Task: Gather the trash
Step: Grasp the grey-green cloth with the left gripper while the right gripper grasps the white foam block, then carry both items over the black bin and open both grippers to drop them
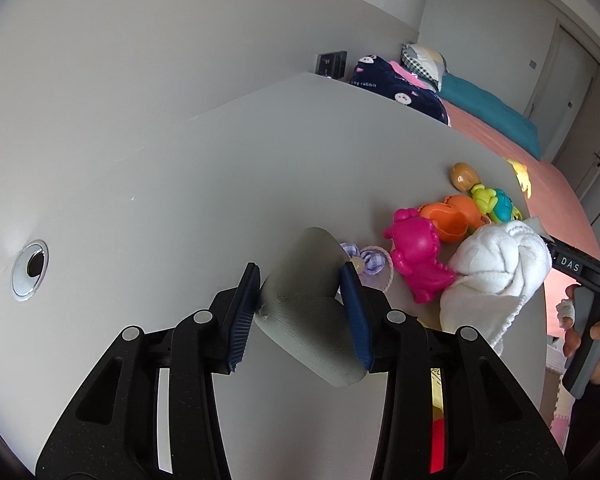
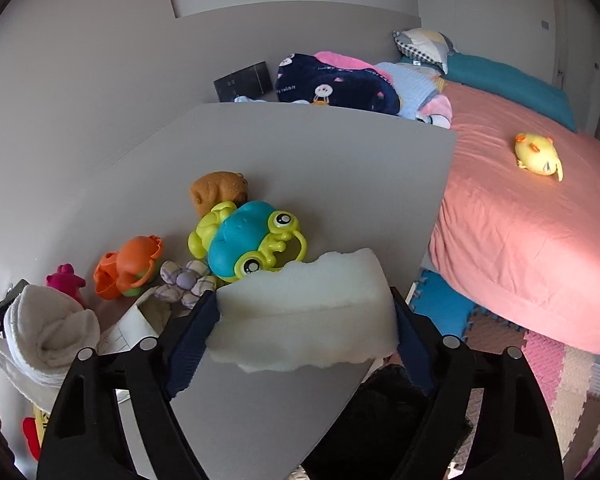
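We have both tools loaded. Left tool (image 1: 300, 304) is clamped on a grey cardboard tube (image 1: 308, 312); both blue pads press its sides, tube lying crosswise between them, above the grey bench (image 1: 180, 184). Right tool (image 2: 306, 338) grips a white foam block (image 2: 304, 320) with a ragged torn edge; the pads squeeze its two ends, and the block sits over the bench's near corner. No earlier view, so we only report the grip as it stands.

Still on the bench: rolled white towel (image 1: 496, 272), pink dinosaur toy (image 1: 416, 256), orange toy (image 1: 452, 216), green-and-blue frog toy (image 2: 252, 240), brown plush (image 2: 218, 192), purple checked fabric flower (image 2: 188, 280). These are bunched near the bench's right edge, some touching.

Beyond the bench, a bed with a pink sheet (image 2: 520, 220) carries a yellow duck toy (image 2: 538, 156).

In the left view, a hand (image 1: 596, 340) holds the right tool's handle.
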`<state>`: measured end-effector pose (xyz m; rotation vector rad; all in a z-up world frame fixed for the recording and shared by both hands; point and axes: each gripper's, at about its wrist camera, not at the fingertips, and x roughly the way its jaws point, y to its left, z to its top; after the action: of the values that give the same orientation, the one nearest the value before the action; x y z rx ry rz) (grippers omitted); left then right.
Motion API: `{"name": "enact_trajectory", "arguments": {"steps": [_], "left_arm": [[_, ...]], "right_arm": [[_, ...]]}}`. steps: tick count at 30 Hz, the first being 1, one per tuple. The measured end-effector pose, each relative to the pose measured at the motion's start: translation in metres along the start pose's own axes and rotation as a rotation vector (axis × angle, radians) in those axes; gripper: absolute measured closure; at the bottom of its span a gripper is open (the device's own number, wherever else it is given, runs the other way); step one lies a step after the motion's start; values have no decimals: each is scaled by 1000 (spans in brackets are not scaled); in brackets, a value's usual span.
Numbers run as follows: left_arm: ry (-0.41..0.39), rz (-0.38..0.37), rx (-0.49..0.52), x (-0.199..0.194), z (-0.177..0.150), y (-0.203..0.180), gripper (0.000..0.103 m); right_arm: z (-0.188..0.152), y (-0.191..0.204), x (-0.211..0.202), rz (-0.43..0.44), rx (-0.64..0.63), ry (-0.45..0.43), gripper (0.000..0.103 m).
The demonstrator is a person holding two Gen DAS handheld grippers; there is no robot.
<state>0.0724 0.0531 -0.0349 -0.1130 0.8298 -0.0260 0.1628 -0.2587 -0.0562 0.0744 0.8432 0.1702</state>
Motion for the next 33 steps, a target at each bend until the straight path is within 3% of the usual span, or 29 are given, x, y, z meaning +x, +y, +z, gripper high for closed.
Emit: {"name": "enact_trajectory", "arguments": {"steps": [9, 10, 13, 33], "left_arm": [[1, 9, -18, -3, -3, 3, 62], [-1, 8, -18, -5, -3, 2, 62], [-9, 8, -12, -8, -3, 0, 62], [-131, -26, 55, -69, 10, -41, 62]], "right_arm": [[-3, -9, -9, 72, 58, 3, 44], [-3, -11, -12, 97, 70, -4, 55], [0, -15, -19, 153, 102, -15, 73], [4, -30, -103, 139, 119, -167, 75]]}}
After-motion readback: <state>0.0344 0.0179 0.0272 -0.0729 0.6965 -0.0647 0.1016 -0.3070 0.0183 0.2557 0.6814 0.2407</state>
